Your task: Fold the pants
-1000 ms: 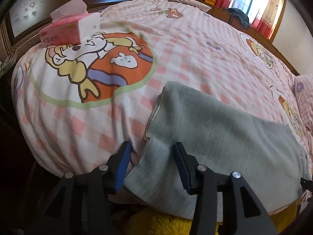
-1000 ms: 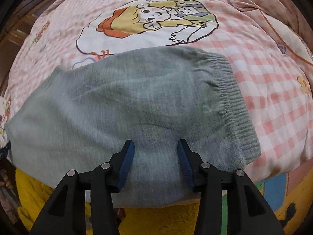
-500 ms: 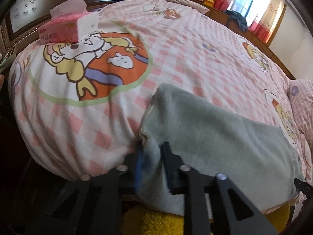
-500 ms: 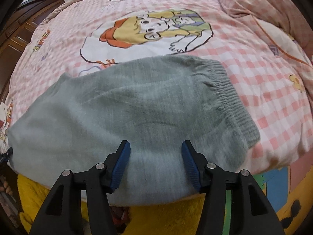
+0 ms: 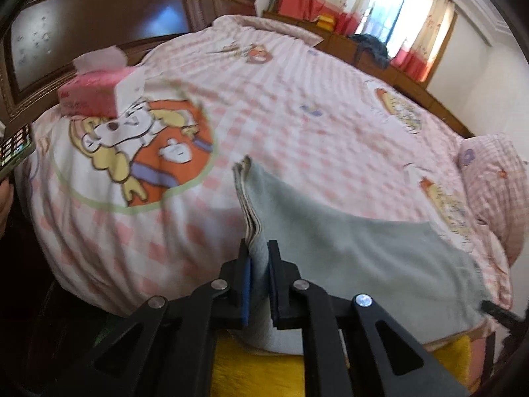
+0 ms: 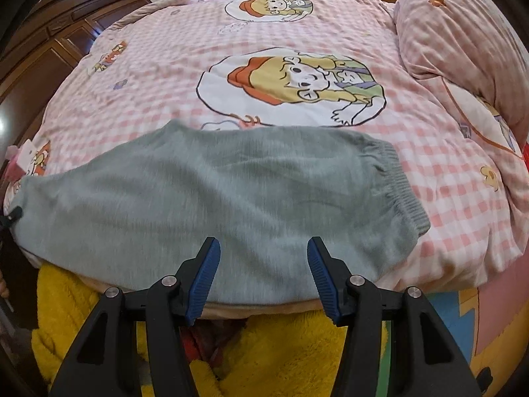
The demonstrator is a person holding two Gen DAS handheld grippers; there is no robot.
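- My left gripper (image 5: 258, 274) is clamped on the hem corner of the grey knit pants (image 6: 231, 198), which lie along the near edge of the pink checked bedspread (image 6: 297, 33)
- My right gripper (image 6: 263, 276) hangs spread apart over the pants, short of the ribbed waistband (image 6: 401, 185)
- I'd grab the near waistband corner before lifting, keeping layers aligned
- Count: one pants, two grippers, one pink tissue box (image 5: 99, 89) far left of the pants

No legible text; tissue box (image 5: 99, 91) print blurred.
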